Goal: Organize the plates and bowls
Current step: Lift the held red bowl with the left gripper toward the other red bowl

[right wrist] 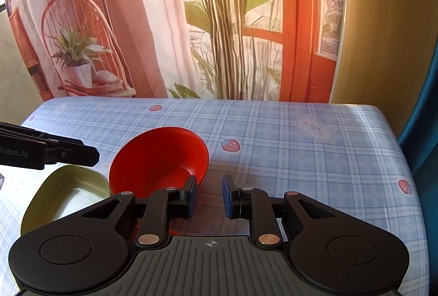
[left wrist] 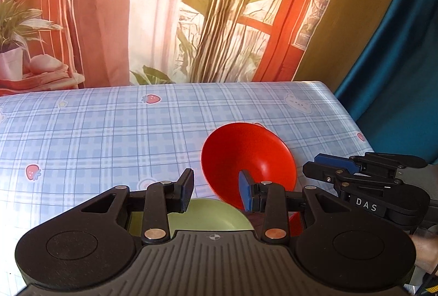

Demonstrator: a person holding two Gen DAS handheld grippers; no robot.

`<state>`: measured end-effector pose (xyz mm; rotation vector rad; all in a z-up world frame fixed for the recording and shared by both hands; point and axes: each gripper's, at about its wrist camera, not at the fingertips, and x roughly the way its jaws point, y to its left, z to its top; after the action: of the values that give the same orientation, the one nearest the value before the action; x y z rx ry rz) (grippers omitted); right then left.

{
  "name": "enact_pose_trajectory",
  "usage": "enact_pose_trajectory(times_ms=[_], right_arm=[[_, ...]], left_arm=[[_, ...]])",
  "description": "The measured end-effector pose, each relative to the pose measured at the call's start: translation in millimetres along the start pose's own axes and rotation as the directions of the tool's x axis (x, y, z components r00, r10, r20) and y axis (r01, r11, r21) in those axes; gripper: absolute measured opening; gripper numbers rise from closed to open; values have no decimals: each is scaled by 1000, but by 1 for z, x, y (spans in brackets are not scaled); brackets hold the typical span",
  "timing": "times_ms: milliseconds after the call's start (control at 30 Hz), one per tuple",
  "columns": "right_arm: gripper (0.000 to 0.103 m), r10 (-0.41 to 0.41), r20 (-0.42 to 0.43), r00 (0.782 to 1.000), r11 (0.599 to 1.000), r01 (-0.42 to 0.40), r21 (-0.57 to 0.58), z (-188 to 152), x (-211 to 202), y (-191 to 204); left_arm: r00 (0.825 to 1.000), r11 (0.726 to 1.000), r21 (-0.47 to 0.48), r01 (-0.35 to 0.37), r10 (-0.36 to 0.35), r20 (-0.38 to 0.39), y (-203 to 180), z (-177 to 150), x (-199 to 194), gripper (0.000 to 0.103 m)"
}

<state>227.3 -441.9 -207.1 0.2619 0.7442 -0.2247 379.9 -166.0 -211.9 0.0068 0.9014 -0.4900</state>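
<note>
Both sets of jaws stand parted and hold nothing. On my left gripper point(left wrist: 216, 190) the gap is wide; the red bowl point(left wrist: 246, 159) sits tilted just ahead of its right finger, and I can't tell if they touch. My right gripper point(right wrist: 209, 196) opens narrower, the bowl beside its left finger. Below my left jaws the green bowl point(left wrist: 208, 216) is mostly hidden on the checked tablecloth point(right wrist: 301, 159).
</note>
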Motion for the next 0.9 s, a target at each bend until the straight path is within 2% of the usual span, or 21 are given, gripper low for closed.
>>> enact_pose_trajectory(times_ms=[333,467,900], right_arm=[[19,20,-17,1000,1000,-20,17,2,20,2],[19,28,-23,999,999,-27,22,2,25,1],[16,39,-18,999,999,-38,37,-1,26,1]], left_arm=[[999,996,-86,19,-22,-35,17,5,30,36],[999,997,-77,28,-31,-39,17,5,35,23],[998,998,-37,57,-59,-30,10,2,33,18]])
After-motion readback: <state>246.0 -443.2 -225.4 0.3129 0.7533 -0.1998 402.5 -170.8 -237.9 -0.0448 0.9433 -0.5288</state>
